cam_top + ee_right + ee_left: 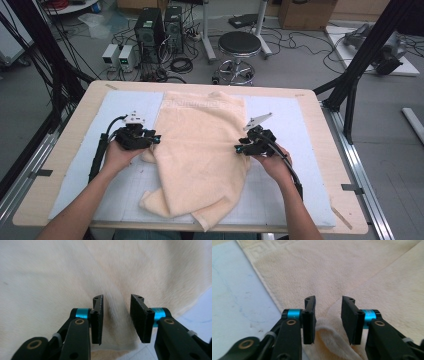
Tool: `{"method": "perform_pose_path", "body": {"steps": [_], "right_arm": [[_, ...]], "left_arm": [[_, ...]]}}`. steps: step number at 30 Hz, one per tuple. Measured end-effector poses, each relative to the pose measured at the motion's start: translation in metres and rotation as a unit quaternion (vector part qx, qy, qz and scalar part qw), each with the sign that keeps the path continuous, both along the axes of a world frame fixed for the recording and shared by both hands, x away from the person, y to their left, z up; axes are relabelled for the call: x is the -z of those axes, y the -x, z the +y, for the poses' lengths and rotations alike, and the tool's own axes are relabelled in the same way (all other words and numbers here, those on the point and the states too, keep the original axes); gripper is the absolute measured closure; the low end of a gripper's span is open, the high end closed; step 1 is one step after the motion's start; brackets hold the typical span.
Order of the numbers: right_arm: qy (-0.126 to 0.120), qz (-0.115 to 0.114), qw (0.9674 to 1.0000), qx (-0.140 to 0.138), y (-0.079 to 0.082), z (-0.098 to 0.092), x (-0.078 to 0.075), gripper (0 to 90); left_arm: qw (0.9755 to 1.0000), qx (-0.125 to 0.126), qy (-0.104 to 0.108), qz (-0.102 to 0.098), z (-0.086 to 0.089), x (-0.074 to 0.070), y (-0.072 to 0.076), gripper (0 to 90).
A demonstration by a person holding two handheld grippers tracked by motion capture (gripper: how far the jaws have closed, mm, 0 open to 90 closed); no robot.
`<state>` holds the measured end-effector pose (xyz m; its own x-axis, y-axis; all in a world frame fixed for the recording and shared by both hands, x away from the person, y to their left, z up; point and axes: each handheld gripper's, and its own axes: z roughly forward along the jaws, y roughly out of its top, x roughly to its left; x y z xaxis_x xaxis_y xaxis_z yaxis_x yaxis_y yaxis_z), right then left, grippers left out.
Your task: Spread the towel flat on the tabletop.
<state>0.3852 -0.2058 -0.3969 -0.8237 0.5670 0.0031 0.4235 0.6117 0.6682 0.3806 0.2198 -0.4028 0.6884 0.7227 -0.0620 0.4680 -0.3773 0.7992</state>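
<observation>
Pale blue padded mat over the wooden table, bare strips open either side. Cream terry towel lies rumpled mid-mat (near corners folded under). Left gripper at its left edge, right gripper at its right edge, both with jaws parted, clasping nothing.

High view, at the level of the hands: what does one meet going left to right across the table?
Bare wooden table edge → pale blue mat → left gripper → cream towel → right gripper → pale blue mat again → wooden edge on the right.
</observation>
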Motion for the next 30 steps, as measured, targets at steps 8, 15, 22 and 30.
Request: {"method": "perform_pose_path", "body": {"steps": [8, 15, 22, 30], "right_arm": [[-0.023, -0.033, 0.9982, -0.045, 0.049, 0.003, -0.024, 53.8], [-0.031, -0.007, 0.9920, -0.122, 0.096, 0.022, -0.001, 49.4], [0.013, 0.016, 0.9842, -0.176, 0.114, 0.039, 0.025, 53.6], [-0.003, 0.041, 0.9850, -0.167, 0.109, 0.038, 0.033, 83.5]], "left_arm": [[0.9980, 0.059, -0.003, -0.024, 0.009, -0.008, 0.049, 60.9], [0.9921, 0.124, 0.005, 0.018, 0.007, 0.017, 0.089, 61.4], [0.9769, 0.207, -0.035, 0.042, -0.022, 0.035, 0.098, 58.1], [0.9779, 0.203, -0.044, 0.025, -0.028, 0.036, 0.102, 86.1]]}}
